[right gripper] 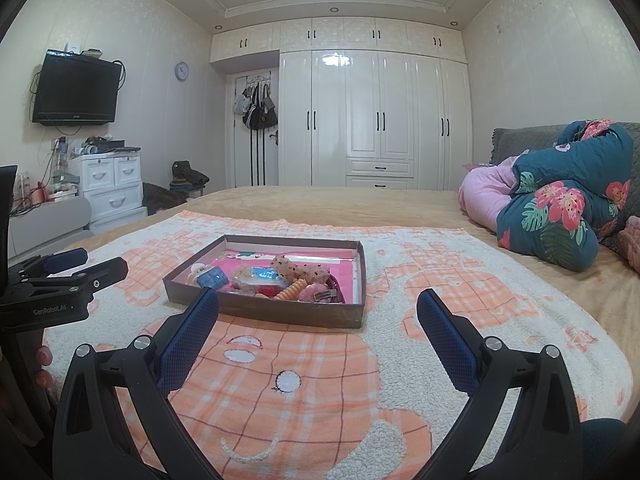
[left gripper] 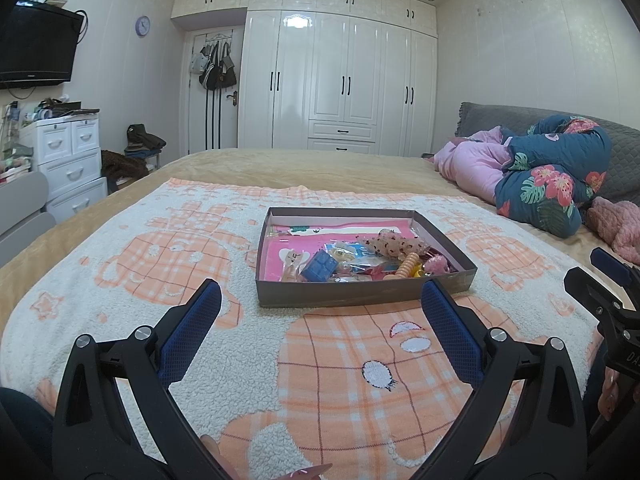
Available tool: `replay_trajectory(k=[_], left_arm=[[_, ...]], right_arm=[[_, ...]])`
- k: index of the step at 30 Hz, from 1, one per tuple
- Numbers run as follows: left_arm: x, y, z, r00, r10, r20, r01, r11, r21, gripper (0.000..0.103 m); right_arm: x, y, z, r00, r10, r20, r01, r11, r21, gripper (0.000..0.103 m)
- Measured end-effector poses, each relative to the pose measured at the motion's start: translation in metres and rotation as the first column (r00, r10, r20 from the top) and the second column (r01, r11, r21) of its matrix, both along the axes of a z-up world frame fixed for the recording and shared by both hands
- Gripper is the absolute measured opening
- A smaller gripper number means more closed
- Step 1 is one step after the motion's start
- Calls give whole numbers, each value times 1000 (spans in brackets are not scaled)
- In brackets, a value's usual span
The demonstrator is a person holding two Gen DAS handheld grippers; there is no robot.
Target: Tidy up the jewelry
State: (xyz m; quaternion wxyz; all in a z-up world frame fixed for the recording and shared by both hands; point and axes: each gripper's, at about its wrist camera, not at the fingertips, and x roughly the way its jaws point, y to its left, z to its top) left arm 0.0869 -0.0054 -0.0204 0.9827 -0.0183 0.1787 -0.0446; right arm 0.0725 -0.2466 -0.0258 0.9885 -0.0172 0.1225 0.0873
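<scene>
Left wrist view: left gripper (left gripper: 320, 296) spread wide over an orange-and-white plaid fleece blanket (left gripper: 340, 380), blue-padded fingers (left gripper: 192, 332) gripping nothing. Just ahead, between the fingertips, a shallow grey cardboard box (left gripper: 360, 294) lined pink, resting on the blanket. Inside, heaped toward the near right: a blue studded square case (left gripper: 319, 266), an orange ribbed hair clip (left gripper: 407, 265), a speckled pale scrunchie (left gripper: 394, 245), a pink fuzzy piece (left gripper: 436, 265). At the right edge, part of the right gripper (left gripper: 612, 276), seen from the side, spread unclear there. Behind, a white wardrobe (left gripper: 340, 80); at right, a floral quilt (left gripper: 552, 172).

Right wrist view: right gripper (right gripper: 318, 300) likewise wide apart and empty, hovering above the blanket. Same box ahead and slightly left, its near wall just beyond the left fingertip. Left gripper at the left edge, well apart from the box. On the wall, a black television (right gripper: 76, 88).
</scene>
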Motion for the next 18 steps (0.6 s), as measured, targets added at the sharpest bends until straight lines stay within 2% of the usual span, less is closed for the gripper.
replay_trajectory(k=[11, 16, 18], left_arm=[[2, 1, -3, 1000, -14, -18, 14, 1000, -3, 92], [3, 4, -3, 1000, 1, -23, -1, 1000, -7, 92], [10, 11, -4, 998, 41, -48, -41, 999, -7, 92]], right_arm=[[2, 1, 0, 1000, -8, -12, 8, 1000, -4, 97], [6, -2, -2, 999, -18, -28, 18, 1000, 10, 97], [13, -7, -2, 998, -43, -45, 44, 999, 29, 97]])
